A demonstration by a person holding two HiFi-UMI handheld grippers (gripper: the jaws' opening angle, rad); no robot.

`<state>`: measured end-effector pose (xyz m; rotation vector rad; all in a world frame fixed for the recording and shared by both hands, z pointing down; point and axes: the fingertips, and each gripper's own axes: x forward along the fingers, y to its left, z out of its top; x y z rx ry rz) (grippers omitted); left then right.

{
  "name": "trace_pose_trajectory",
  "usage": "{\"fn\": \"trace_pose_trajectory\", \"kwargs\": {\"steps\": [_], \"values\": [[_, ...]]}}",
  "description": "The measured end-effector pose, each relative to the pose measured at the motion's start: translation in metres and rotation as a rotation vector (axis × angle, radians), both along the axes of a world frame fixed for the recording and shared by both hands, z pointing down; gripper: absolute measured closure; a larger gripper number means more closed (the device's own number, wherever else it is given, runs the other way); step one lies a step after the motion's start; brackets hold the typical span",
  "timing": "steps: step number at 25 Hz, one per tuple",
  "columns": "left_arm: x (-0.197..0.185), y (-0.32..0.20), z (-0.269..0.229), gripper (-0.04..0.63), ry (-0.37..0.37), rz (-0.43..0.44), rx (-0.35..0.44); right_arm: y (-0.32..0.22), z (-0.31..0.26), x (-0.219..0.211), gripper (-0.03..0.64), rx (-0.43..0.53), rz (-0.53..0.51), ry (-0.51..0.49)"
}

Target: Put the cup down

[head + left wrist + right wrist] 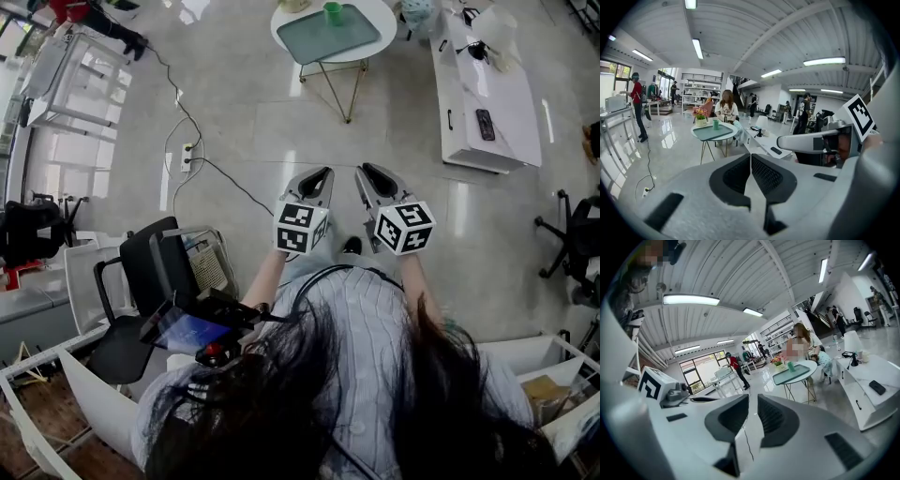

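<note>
The green cup point(332, 12) stands upright on a teal tray point(323, 36) on the round white table point(382, 21), far ahead of me across the floor. It shows small in the left gripper view as the cup point(716, 124) and in the right gripper view as the cup point(791, 366). Both grippers are held close to my chest, side by side, well short of the table. My left gripper point(325, 172) point(750, 154) is shut and empty. The right gripper point(364, 170) point(753, 397) has its jaws drawn nearly together with nothing between them.
A long white cabinet point(483, 94) with a dark handset point(485, 124) stands to the table's right. A cable and power strip point(187, 155) lie on the floor at left. A black chair point(150, 281) is beside me. A person point(725, 110) sits behind the table.
</note>
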<state>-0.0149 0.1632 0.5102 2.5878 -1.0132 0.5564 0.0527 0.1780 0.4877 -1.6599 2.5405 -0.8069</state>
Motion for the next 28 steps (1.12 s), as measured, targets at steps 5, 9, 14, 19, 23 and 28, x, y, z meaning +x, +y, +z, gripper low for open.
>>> {"fn": "trace_pose_trajectory", "kwargs": {"steps": [5, 9, 14, 19, 23, 28], "values": [[0.009, 0.015, 0.000, 0.577, 0.007, -0.004, 0.008, 0.018, -0.001, 0.004, 0.540, 0.011, -0.019, 0.020], [0.017, 0.020, -0.002, 0.577, 0.012, 0.008, 0.013, 0.024, -0.002, 0.007, 0.540, 0.009, -0.018, 0.024], [0.019, 0.024, -0.004, 0.577, 0.016, 0.008, 0.020, 0.029, -0.004, 0.010, 0.541, 0.011, -0.016, 0.024], [0.019, 0.027, -0.005, 0.576, 0.019, 0.001, 0.023, 0.033, -0.004, 0.010, 0.541, 0.015, -0.026, 0.038], [0.019, 0.026, -0.005, 0.576, 0.018, -0.002, 0.024, 0.032, -0.003, 0.010, 0.542, 0.014, -0.031, 0.039], [0.016, 0.026, -0.005, 0.577, 0.018, -0.010, 0.026, 0.032, -0.002, 0.008, 0.542, 0.013, -0.035, 0.044]]}}
